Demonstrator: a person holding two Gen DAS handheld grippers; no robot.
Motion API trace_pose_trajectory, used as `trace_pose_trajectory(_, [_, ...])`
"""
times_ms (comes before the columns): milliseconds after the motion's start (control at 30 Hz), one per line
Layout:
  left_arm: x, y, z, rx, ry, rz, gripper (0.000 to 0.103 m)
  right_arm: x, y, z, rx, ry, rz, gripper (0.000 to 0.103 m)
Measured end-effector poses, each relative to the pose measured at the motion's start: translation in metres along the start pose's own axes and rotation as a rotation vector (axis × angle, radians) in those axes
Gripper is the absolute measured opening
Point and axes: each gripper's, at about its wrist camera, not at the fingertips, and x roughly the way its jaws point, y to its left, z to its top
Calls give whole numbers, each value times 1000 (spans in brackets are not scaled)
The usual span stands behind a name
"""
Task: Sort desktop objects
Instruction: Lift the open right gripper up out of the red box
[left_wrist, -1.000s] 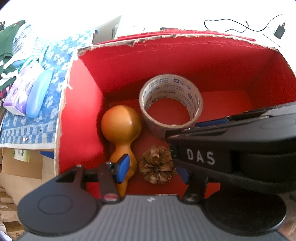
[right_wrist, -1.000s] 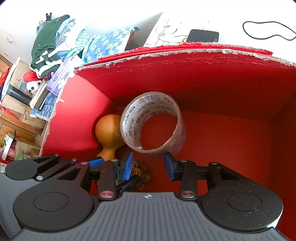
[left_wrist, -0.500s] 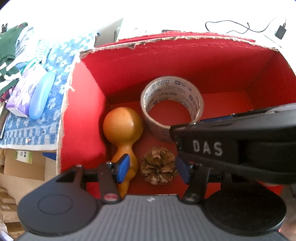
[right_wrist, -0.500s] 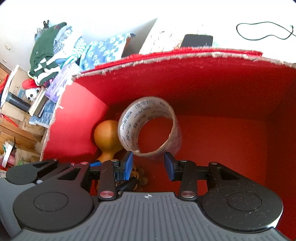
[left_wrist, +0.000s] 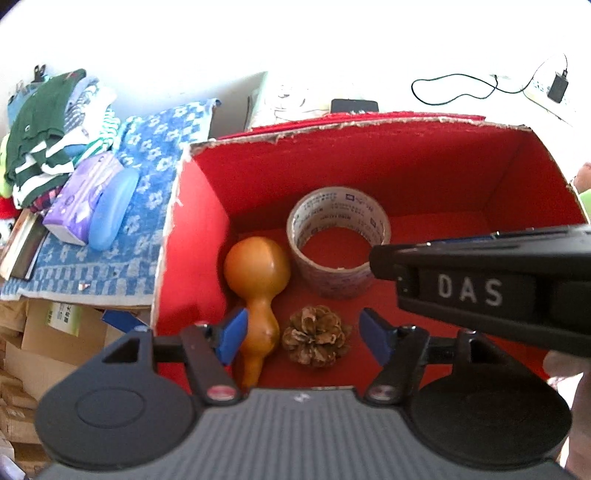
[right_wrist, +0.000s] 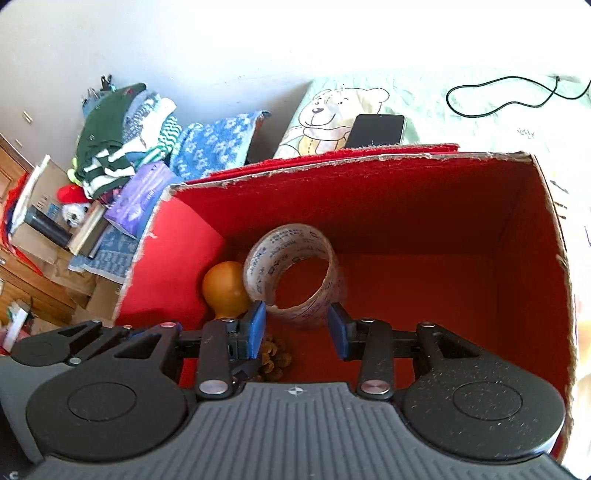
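1. The red box (left_wrist: 369, 173) fills the middle of both views. Its torn top edge is the main hazard, I judge: a gripper lifted carelessly could catch the rim and drag or tip the box, shifting everything sorted inside.

2. The tape roll (right_wrist: 291, 273) sits at the centre of the right wrist view, on the box floor. The right gripper (right_wrist: 297, 326) is partly open with its blue pads either side of the roll's near edge in the picture. Whether they touch it I cannot tell. A brushing pad could set the roll rolling.

3. The gourd (left_wrist: 256, 291) lies left of centre in the left wrist view, against the box's left wall, its neck just beside the left pad. A sideways nudge could roll it.

4. The pine cone (left_wrist: 316, 336) rests low in the frame's centre, between the fingers of the left gripper (left_wrist: 304, 334), whose jaws have just been opening. They stand wide and clear of the cone, holding nothing. Brittle scales could snag on a pad.
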Motion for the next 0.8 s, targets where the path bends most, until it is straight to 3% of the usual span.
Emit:
trace_pose_trajectory(267, [-24, -9, -7, -38, -36, 45, 72, -22, 1, -11, -15, -42, 81, 41])
trace_pose_trajectory(367, [-35, -14, -11, -57, -48, 66, 72, -34, 6, -16, -60, -81, 64, 42])
trace_pose_trajectory(567, [-63, -27, -20, -78, -91, 99, 72, -56, -4, -23, -63, -119, 113, 41])
trace_pose_trajectory(800, [-81, -48, -33, -88, -115, 100, 72, -88, -14, -34, -103, -162, 128, 41])
